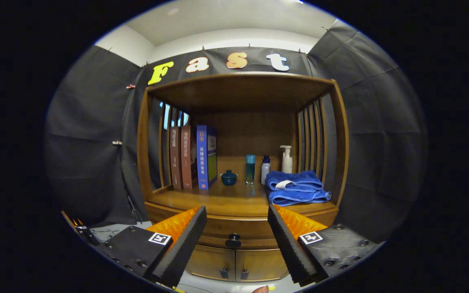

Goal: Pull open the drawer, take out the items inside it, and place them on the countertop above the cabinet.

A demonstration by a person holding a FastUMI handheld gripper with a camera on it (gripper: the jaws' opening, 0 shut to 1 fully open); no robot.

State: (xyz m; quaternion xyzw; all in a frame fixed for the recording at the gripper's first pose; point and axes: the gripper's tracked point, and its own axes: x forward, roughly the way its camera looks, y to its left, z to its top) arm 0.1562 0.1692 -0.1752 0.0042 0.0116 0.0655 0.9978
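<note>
Hovering spread wide, the tongs (237, 221) frame the closed drawer's knob (233, 241) just ahead, untouched

The drawer (234, 236) is a shallow wooden band with a curved front, running across the cabinet (238, 260) just under the surface (226, 203). It is fully closed, its front flush with the cabinet's face, so whatever lies inside is hidden. A small dark round knob (233, 241) sits at the middle of the drawer front. Directly below the drawer are two wooden cabinet doors, both closed, each with a small dark pull near the central seam. The surface above the drawer is glossy brown wood, with its front strip just above the knob bare.

The gripper (237, 219) hangs in front of the drawer, jaws spread wide, the knob between them and untouched.
</note>
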